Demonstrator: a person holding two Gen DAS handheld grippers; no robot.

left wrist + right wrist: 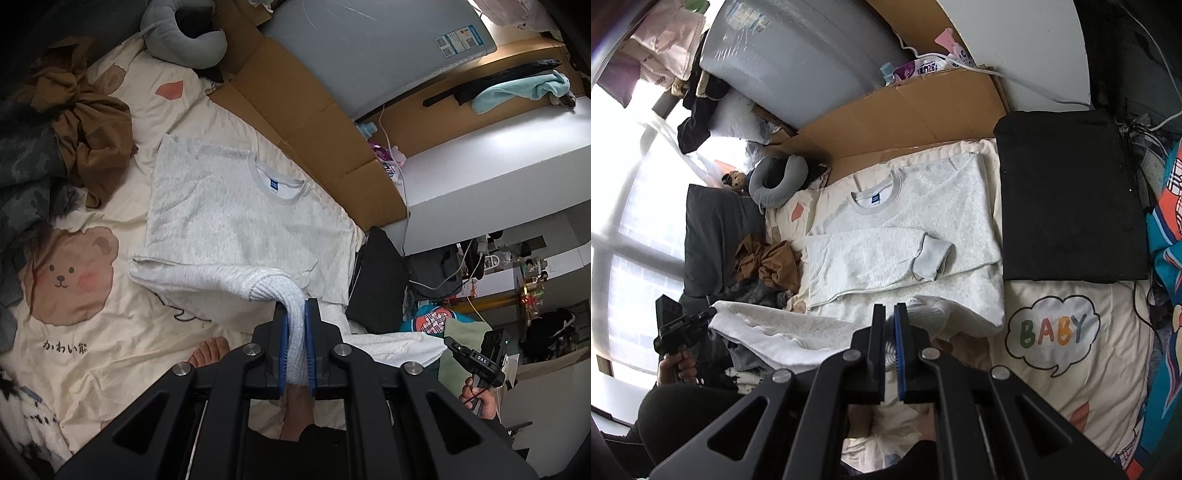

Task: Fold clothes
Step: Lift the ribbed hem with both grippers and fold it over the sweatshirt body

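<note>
Lying flat on the cream cartoon-print bedsheet [1071, 373], the pale grey long-sleeved sweatshirt [905, 221] is seen with its collar toward the brown cardboard panel [916, 114] along the far edge of the bed. One sleeve is folded across the chest, its ribbed cuff [932, 260] resting on the body. The other ribbed cuff [291, 295] is clamped between the blue pads of the left gripper [296, 314], whose jaws are nearly closed on the fabric; the sleeve is lifted off the sheet. The right gripper [889, 317] is closed to a narrow slit on white fabric at the sweatshirt's near hem. A folded black garment [1067, 195] lies just beside the sweatshirt, toward the bed's right edge. A crumpled brown cloth [768, 266] and a grey U-shaped neck pillow [775, 181] are noted toward the opposite edge.
</note>
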